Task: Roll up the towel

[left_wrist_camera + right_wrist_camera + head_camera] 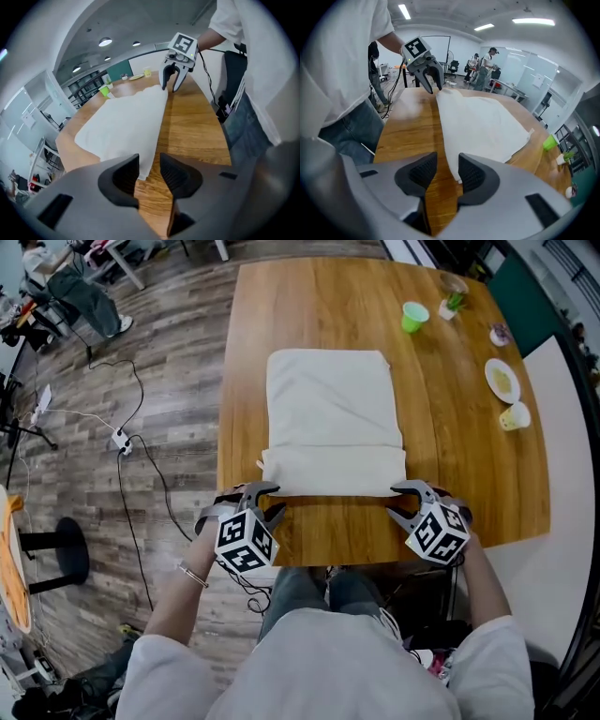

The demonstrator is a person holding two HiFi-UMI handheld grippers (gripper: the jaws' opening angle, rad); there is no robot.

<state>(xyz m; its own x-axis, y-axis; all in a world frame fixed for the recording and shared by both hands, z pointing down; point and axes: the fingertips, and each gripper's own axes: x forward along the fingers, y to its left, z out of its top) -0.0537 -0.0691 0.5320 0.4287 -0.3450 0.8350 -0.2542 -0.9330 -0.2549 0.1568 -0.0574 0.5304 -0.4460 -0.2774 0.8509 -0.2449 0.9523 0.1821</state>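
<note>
The wooden surface (469, 484) carried the white towel (333, 418) flat near its middle, its near edge folded into a band. A green cup (414, 316), a small plate (502, 381) and a yellowish cup (515, 416) stood towards the right edge. The left tongs (267, 500) and right tongs (401, 501) hung released at the band's near corners, pads clear of the cloth, above a plank floor (169, 362) strewn with cables (131, 442).

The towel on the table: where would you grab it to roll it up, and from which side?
Probably the towel by its near folded edge, left gripper and right gripper at its corners, coming from the person's side: that doubled band gives thickness; the rest lies flat.
</note>
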